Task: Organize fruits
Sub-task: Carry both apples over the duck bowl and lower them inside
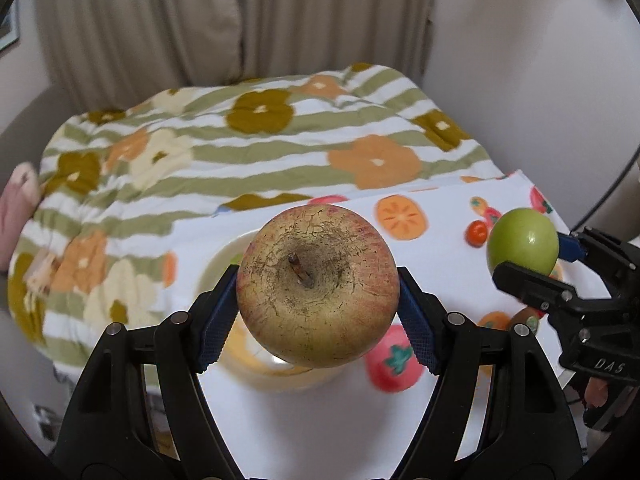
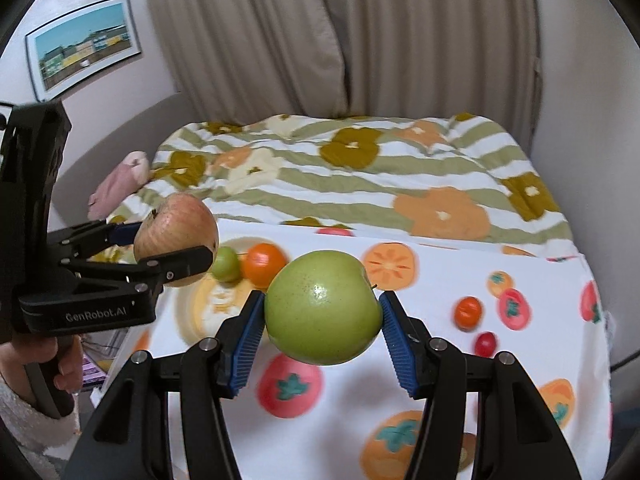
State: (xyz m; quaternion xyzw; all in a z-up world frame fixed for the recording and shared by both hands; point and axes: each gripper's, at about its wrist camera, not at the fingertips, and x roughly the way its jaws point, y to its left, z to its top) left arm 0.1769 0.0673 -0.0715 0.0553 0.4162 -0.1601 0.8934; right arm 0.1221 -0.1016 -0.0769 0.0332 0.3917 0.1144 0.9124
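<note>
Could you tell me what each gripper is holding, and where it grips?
The left gripper clamps the reddish apple across its sides; the right gripper clamps the green apple likewise.

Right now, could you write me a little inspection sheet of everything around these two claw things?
Surface: fruit-print cloth on a table.
Job's things: russet apple; green apple; plate with a small green fruit and an orange.
Clutter: two small tomatoes loose on the cloth.
Grippers: left gripper clamps the russet apple, right gripper the green apple.
Cables: dark cord.
Surroundings: floral bedspread, curtain, framed picture.
</note>
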